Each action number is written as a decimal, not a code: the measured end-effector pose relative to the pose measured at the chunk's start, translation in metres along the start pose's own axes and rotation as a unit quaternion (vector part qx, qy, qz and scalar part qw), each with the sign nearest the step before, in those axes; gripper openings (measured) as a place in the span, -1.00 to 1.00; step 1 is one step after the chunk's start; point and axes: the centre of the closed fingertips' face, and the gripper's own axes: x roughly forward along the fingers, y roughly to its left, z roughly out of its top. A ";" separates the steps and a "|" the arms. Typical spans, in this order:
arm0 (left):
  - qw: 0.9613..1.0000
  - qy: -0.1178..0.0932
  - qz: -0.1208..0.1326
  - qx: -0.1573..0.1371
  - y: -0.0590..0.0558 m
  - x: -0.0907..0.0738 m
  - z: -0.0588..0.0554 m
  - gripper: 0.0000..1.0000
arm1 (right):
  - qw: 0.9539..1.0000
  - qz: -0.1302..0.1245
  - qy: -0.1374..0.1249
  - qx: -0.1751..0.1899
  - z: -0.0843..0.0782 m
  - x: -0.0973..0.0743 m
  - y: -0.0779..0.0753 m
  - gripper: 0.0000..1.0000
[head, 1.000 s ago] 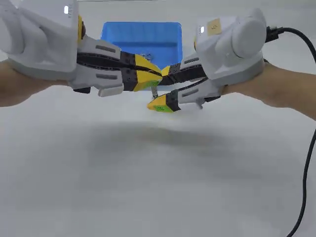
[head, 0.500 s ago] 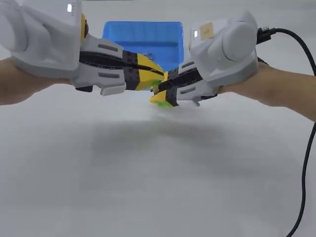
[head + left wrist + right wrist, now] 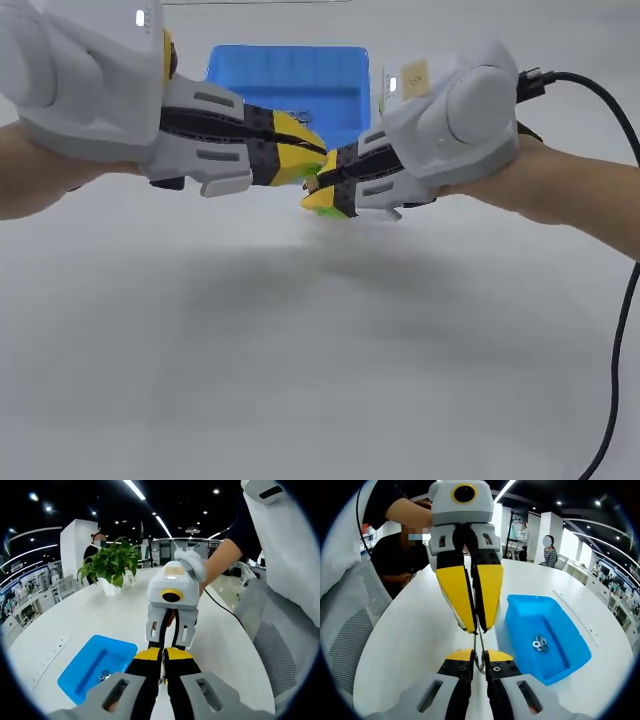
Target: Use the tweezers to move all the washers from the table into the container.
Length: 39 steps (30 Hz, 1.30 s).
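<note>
Desk [image 3: 300, 380] in foreground: no washer seen on it. Above it, left tool [image 3: 312, 165] and right tool [image 3: 322, 192] meet tip to tip, each with jaws pressed together on tweezers [image 3: 479, 640], slim steel bridging both. Beyond, blue container [image 3: 232, 72] sits on desk, washers [image 3: 539, 643] lying inside. Step, by my reading: regrip or handover of tweezers. Keep one tool firm until other holds surely. Clamp mid-arm, leave tweezer points free to spring.

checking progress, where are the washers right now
In the right gripper view, a small cluster of washers lies on the floor of the blue container, right of centre.
</note>
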 end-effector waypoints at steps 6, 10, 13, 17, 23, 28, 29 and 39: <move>1.000 0.002 -0.001 -0.002 -0.004 -0.003 0.004 -0.59 | 1.000 -0.006 -0.003 0.008 0.000 -0.001 -0.001 -0.82; 1.000 -0.004 0.011 -0.006 -0.007 -0.008 0.009 -0.53 | 1.000 -0.007 -0.001 0.005 0.000 -0.003 0.000 -0.82; 0.999 -0.024 0.028 -0.027 -0.005 -0.012 0.015 -0.44 | 1.000 -0.009 -0.003 0.008 0.003 -0.005 0.000 -0.82; 0.998 -0.027 0.042 -0.044 -0.007 -0.019 0.015 -0.39 | 1.000 -0.012 -0.008 0.008 0.010 -0.008 0.000 -0.82; 0.993 -0.066 0.041 -0.084 -0.020 -0.033 0.031 -0.02 | 1.000 -0.015 -0.013 0.007 0.020 -0.016 0.000 -0.82; 0.993 -0.044 0.065 -0.082 -0.022 -0.040 0.020 0.19 | 0.999 -0.024 -0.022 0.012 0.030 -0.024 -0.003 -0.82; 0.993 -0.042 0.072 -0.084 -0.021 -0.042 0.018 0.24 | 0.999 -0.025 -0.023 0.012 0.032 -0.026 -0.003 -0.82; 0.986 -0.044 0.110 -0.116 -0.026 -0.058 0.007 0.66 | 0.999 -0.034 -0.026 -0.004 0.049 -0.041 -0.002 -0.82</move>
